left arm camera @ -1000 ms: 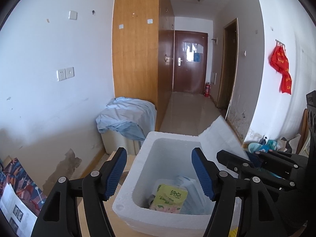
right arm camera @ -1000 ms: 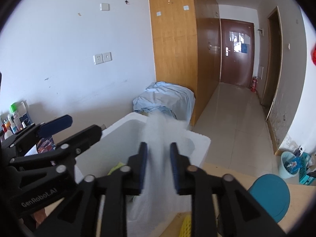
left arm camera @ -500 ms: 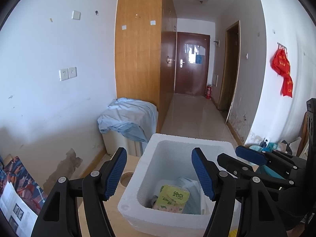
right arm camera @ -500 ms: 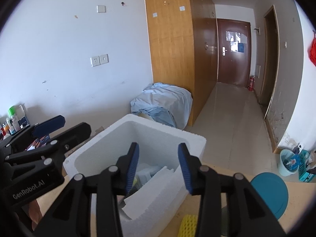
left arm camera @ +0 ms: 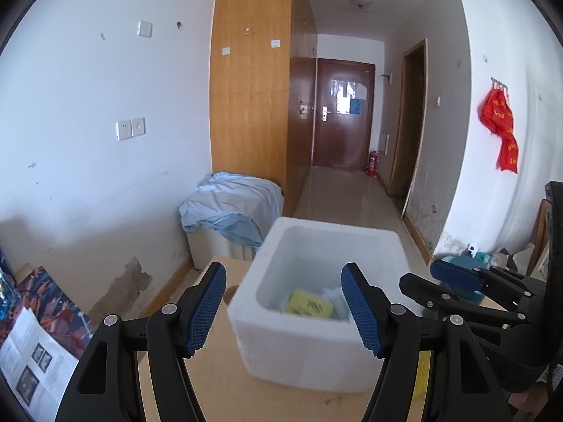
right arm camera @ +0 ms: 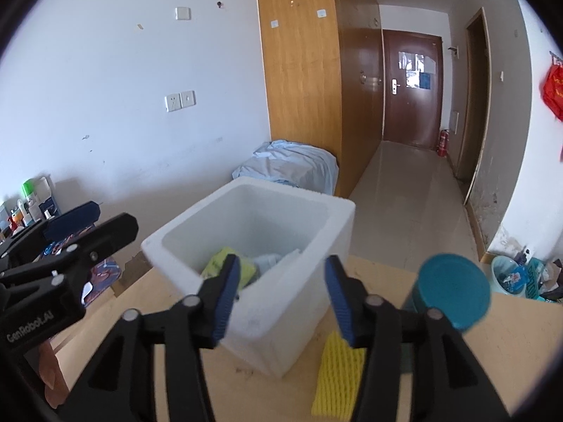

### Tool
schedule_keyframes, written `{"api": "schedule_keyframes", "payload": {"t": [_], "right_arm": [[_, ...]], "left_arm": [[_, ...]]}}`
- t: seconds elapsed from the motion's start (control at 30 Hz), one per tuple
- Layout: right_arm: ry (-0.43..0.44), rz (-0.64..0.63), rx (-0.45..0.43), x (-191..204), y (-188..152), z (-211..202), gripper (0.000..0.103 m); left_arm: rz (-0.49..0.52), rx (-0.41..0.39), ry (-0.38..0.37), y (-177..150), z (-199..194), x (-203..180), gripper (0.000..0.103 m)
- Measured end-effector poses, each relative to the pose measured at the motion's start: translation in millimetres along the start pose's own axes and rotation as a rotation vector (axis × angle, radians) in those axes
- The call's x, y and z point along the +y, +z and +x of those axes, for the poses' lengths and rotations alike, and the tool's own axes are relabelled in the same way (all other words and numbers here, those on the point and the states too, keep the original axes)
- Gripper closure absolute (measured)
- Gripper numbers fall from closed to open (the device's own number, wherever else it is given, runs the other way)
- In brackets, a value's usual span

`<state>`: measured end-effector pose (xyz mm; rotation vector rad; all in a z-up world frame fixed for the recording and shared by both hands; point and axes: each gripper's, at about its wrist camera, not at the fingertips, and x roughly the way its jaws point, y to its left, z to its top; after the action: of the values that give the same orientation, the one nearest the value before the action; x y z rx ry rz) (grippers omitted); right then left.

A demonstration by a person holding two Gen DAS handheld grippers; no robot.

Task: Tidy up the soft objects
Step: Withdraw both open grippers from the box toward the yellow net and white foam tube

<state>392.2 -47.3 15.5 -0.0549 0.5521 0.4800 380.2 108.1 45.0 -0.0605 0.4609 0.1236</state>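
Observation:
A white foam box (left arm camera: 318, 344) (right arm camera: 267, 313) stands on the wooden table (right arm camera: 510, 362). Inside it lie a yellow-green soft pack (left arm camera: 309, 303) (right arm camera: 225, 263), pale plastic-wrapped items and a white foam sheet (right arm camera: 281, 263). A yellow foam net (right arm camera: 339, 374) lies on the table right of the box. My left gripper (left arm camera: 283, 313) is open and empty, just in front of the box. My right gripper (right arm camera: 281, 297) is open and empty, above the box's near right corner; it also shows at the right of the left wrist view (left arm camera: 454, 281).
A teal round container (right arm camera: 452, 292) stands right of the box. A low unit draped in light blue cloth (left arm camera: 232, 207) sits beyond the table by the wall. Printed papers (left arm camera: 38, 334) lie at the left. Bottles (right arm camera: 31, 200) stand far left. A hallway runs back to a door.
My right gripper let go of the white foam sheet into the box, opened wide and drew back. My left gripper also pulled back a little and stayed open.

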Motion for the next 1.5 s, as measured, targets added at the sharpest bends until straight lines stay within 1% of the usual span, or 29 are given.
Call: {"api": "schedule_keyframes", "payload": {"t": [0.07, 0.1, 0.13, 0.27, 0.33, 0.47, 0.6, 0.9, 1.07, 1.3, 1.43, 1.5], "right_arm": [[-0.004, 0.003, -0.013, 2.5, -5.8, -14.7, 0.042], [-0.004, 0.005, -0.015, 3.3, -7.4, -19.8, 0.041], [-0.006, 0.006, -0.017, 4.0, -9.2, -25.4, 0.04], [-0.018, 0.013, -0.034, 6.3, -23.0, -51.7, 0.031], [-0.022, 0.014, -0.036, 8.0, -29.8, -61.1, 0.024], [-0.024, 0.023, -0.04, 7.0, -45.6, -80.7, 0.024], [-0.034, 0.041, -0.045, 6.3, -69.1, -103.2, 0.024], [-0.055, 0.097, -0.067, -1.5, -111.5, -148.4, 0.024], [-0.078, 0.106, -0.072, -1.4, -128.8, -166.8, 0.024], [-0.125, 0.113, -0.082, -2.8, -146.9, -185.1, 0.024], [-0.16, 0.126, -0.076, -8.7, -154.8, -187.1, 0.024], [-0.165, 0.137, -0.076, -12.8, -158.2, -187.6, 0.024]], "left_arm": [[0.006, -0.006, -0.004, -5.4, -12.5, -3.5, 0.034], [0.011, -0.01, -0.009, -8.3, -20.1, -5.5, 0.031], [0.017, -0.016, -0.014, -12.2, -28.5, -8.0, 0.026], [0.029, -0.034, -0.024, -24.3, -54.9, -13.8, 0.022], [0.032, -0.04, -0.022, -30.8, -68.9, -15.9, 0.017], [0.036, -0.044, -0.028, -45.6, -92.3, -19.4, 0.016], [0.05, -0.035, -0.044, -61.3, -112.5, -24.4, 0.016], [0.098, -0.05, -0.071, -106.5, -156.5, -36.4, 0.016], [0.103, -0.054, -0.109, -126.5, -176.8, -42.2, 0.016], [0.118, -0.046, -0.18, -152.9, -190.6, -59.7, 0.016], [0.132, -0.032, -0.217, -169.8, -189.9, -69.5, 0.016], [0.144, -0.02, -0.224, -175.3, -187.1, -72.6, 0.016]]}}
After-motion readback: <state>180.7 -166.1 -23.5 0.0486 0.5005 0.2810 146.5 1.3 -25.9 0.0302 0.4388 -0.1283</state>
